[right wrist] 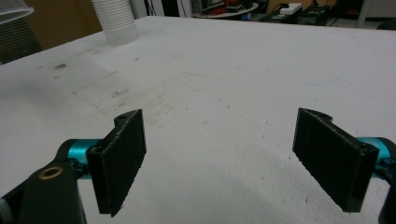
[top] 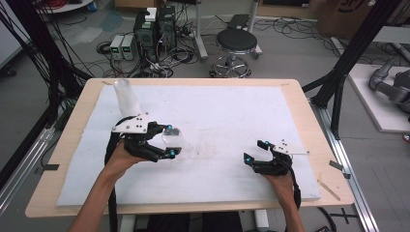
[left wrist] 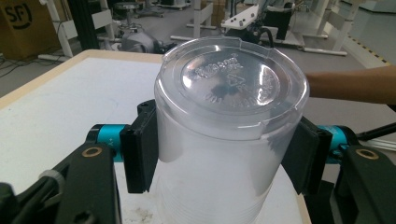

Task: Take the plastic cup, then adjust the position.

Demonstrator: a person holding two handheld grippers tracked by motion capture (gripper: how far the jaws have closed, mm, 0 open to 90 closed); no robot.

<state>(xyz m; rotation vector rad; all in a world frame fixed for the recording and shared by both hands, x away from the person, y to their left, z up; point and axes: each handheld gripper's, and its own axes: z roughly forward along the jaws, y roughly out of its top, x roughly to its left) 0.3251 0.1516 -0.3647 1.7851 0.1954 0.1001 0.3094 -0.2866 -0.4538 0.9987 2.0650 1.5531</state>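
Jaws around one clear cup (left wrist: 229, 130)

Even, bright overhead room light, soft weak shadows under each hand-held gripper on the white tabletop (top: 227, 116). High view soft and low-res, edges slightly bowed. Gripper views sharper; glare patches on the clear cup (left wrist: 231, 121) base, near jaw arms blurred, background mildly out of focus, right gripper view a bit washed out.
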